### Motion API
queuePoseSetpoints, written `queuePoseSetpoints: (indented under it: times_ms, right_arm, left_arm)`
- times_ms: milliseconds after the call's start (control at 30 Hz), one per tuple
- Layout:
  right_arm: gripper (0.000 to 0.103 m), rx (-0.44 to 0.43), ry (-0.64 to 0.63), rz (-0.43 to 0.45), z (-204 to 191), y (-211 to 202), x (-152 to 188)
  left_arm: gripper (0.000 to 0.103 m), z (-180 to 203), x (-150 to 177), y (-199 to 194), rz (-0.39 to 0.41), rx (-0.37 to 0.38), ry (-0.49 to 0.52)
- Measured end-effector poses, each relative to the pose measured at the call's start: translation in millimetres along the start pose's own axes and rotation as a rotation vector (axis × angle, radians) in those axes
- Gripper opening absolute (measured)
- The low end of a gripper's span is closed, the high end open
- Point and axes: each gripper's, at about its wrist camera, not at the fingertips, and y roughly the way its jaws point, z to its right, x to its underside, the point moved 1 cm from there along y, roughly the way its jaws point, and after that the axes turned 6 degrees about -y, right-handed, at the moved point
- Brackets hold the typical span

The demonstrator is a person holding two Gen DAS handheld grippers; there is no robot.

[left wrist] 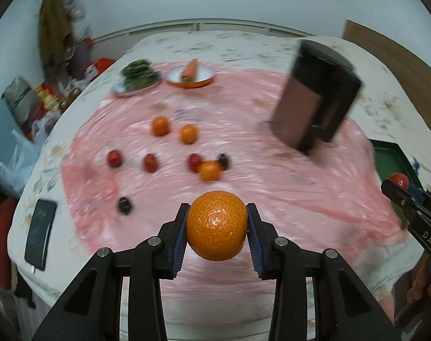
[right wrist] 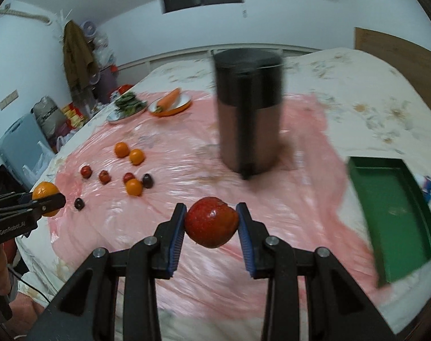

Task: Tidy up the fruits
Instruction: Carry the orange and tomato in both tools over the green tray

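Note:
My left gripper point(left wrist: 217, 221) is shut on an orange point(left wrist: 217, 225) and holds it above the pink sheet point(left wrist: 272, 187). My right gripper point(right wrist: 211, 221) is shut on a red fruit point(right wrist: 211, 222), also above the sheet. In the right wrist view the left gripper point(right wrist: 46, 200) shows at the far left with its orange point(right wrist: 43, 191). Three more oranges point(left wrist: 159, 125) point(left wrist: 188, 133) point(left wrist: 209, 170), small red fruits point(left wrist: 114, 157) and dark plums point(left wrist: 124, 205) lie scattered on the sheet. A green tray point(right wrist: 391, 213) lies empty at the right.
A tall dark cylindrical bin point(right wrist: 249, 116) stands mid-table. A plate of greens point(left wrist: 137, 75) and an orange bowl with a carrot point(left wrist: 191, 75) sit at the far side. A phone point(left wrist: 40, 233) lies near the left edge. Clutter stands beyond the bed's left side.

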Motion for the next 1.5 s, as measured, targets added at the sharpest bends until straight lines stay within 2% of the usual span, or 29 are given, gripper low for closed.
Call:
queuePoseSetpoints:
  times_ms: [167,367,567,700,1033,1300,1500]
  right_arm:
    - [0.032,0.069,0.043,0.027,51,-36,13]
    - [0.032,0.189,0.107,0.052,124,-72,33]
    - [0.032,0.296,0.167,0.039,193,-87,55]
    - [0.032,0.348,0.196,0.01,238,-79,68]
    - [0.032,0.379,0.234,-0.041,312,-41,85]
    - [0.032,0.385,0.247,-0.062,343,-19,96]
    - [0.032,0.385,0.263,-0.096,358,-4,110]
  left_arm:
    - [0.033,57,-1,0,-0.005,0.044,0.073]
    - [0.033,143,-4,10,-0.021,0.123,0.164]
    - [0.033,223,-12,26,-0.033,0.194,0.216]
    - [0.033,280,-16,39,-0.031,0.232,0.269]
    - [0.033,397,-20,91,-0.047,0.272,0.368]
    - [0.033,449,-4,129,-0.093,0.285,0.407]
    - [0.033,468,13,153,-0.135,0.267,0.436]
